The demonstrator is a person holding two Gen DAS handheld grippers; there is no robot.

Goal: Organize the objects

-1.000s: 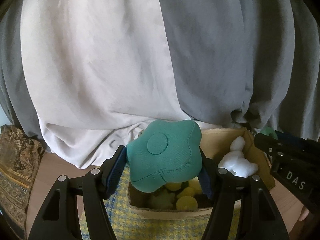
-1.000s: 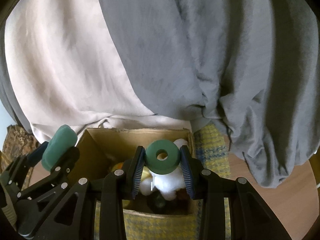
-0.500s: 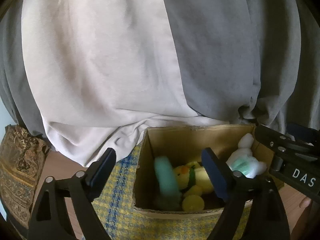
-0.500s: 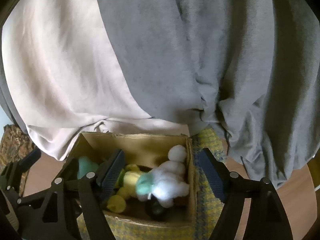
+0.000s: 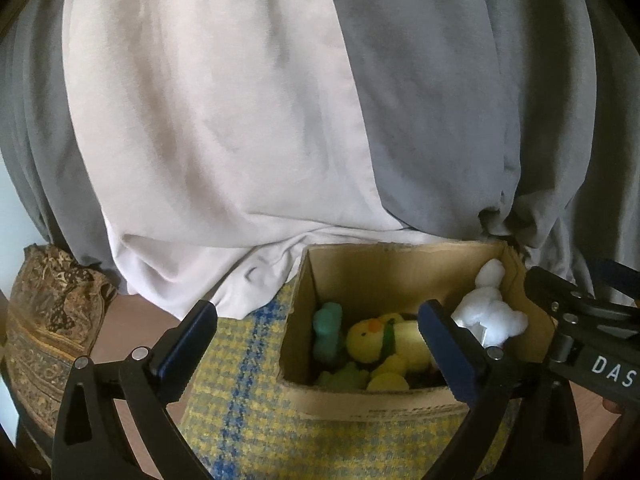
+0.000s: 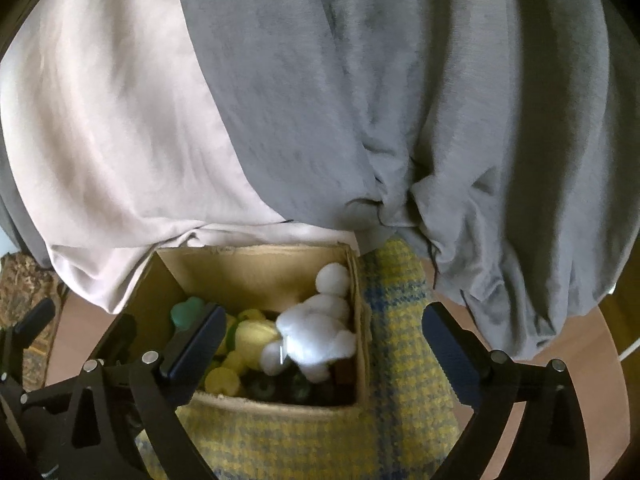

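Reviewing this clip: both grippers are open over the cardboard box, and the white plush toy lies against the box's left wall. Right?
Not quite. The white plush toy lies against the right wall of the cardboard box, as the right wrist view shows. The left gripper and right gripper are open.

Wooden surface (image 5: 132, 316), perhaps table; checked cloth (image 5: 248, 412).

Open brown cardboard box (image 5: 384, 400) sits on yellow-and-blue checked woven cloth (image 5: 248, 408), on your brown wooden worktop (image 6: 592, 344). In box: white fluffy plush toy (image 6: 316, 332) at right wall, yellow plush chick (image 5: 366, 338) middle, teal plush star (image 5: 328, 330) left. Cream and grey curtains (image 5: 320, 120) hang behind box. Patterned brown fabric bundle (image 5: 48, 320) far left.
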